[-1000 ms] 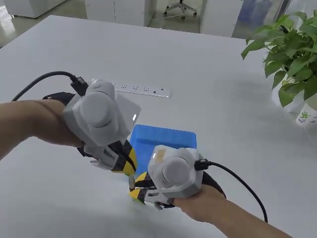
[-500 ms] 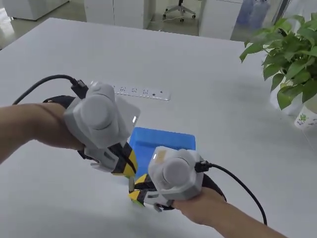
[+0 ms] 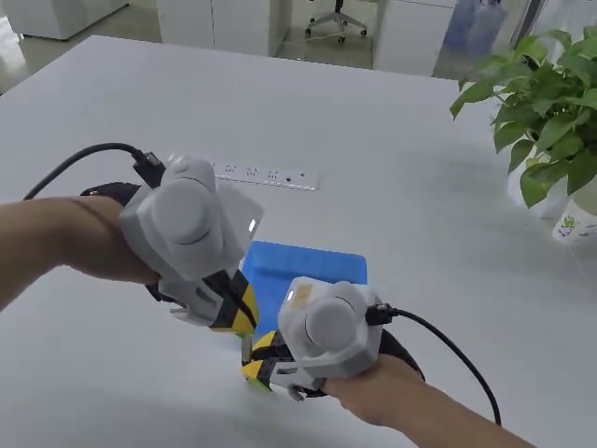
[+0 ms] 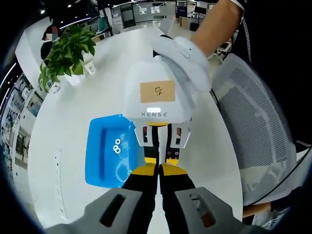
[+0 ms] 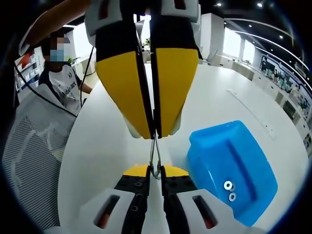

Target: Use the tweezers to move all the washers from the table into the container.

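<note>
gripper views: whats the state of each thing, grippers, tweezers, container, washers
left gripper: shut on the tweezers
right gripper: shut on the tweezers' other end
tweezers: held between the two gripper tips, pinched closed
container: open top, resting flat on the table
washers: two lying inside the container

Quick colour rundown: the bench (image 3: 392, 159) is plain off-white. The container (image 3: 308, 266) is bright blue and the washers (image 5: 228, 185) are silvery with dark holes. The left hand-held gripper (image 4: 158, 168) and right hand-held gripper (image 5: 156, 171) both have pale grey shells and black jaws with yellow pads. The right one has a tan label (image 4: 157, 91). The tweezers (image 5: 155, 153) are bare silver, the cables (image 3: 75, 154) black, the plant (image 3: 546, 84) green and the power strip (image 3: 266, 173) white.
</note>
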Tool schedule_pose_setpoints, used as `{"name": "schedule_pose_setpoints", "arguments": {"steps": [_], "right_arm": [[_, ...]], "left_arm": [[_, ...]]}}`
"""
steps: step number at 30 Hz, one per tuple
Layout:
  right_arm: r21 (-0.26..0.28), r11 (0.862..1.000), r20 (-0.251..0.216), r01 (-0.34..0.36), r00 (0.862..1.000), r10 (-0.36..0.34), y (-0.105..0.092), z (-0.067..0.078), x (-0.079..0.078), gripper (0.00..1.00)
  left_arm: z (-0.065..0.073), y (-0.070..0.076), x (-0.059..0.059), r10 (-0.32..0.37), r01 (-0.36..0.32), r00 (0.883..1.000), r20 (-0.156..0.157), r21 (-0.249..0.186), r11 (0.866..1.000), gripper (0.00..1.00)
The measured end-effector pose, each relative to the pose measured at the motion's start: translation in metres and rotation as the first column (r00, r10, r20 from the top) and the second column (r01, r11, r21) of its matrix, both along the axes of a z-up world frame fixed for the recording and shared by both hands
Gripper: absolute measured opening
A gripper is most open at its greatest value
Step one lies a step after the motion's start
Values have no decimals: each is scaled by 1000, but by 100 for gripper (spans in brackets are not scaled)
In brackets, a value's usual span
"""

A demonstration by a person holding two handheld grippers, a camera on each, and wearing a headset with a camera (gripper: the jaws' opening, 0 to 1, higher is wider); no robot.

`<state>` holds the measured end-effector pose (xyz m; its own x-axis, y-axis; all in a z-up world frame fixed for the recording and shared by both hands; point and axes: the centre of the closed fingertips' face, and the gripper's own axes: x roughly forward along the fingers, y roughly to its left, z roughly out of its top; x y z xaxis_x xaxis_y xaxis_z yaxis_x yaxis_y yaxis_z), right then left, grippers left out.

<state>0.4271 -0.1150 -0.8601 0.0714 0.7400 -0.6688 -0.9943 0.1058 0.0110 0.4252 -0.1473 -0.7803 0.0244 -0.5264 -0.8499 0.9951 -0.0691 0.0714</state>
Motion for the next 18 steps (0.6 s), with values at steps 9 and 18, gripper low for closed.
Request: {"name": "schedule_pose_setpoints", "arguments": {"steps": [9,18], "right_arm": [[-1,1000,-5,0,1000,0,0,0,0,10],[6,1000,-5,1,1000,0,1,3,0,10]], "left_arm": [[0,-1,0,-4,4,1000,0,3,1000,5],[3,-1,0,-1,1,1000,5,-2,1000,5]]}}
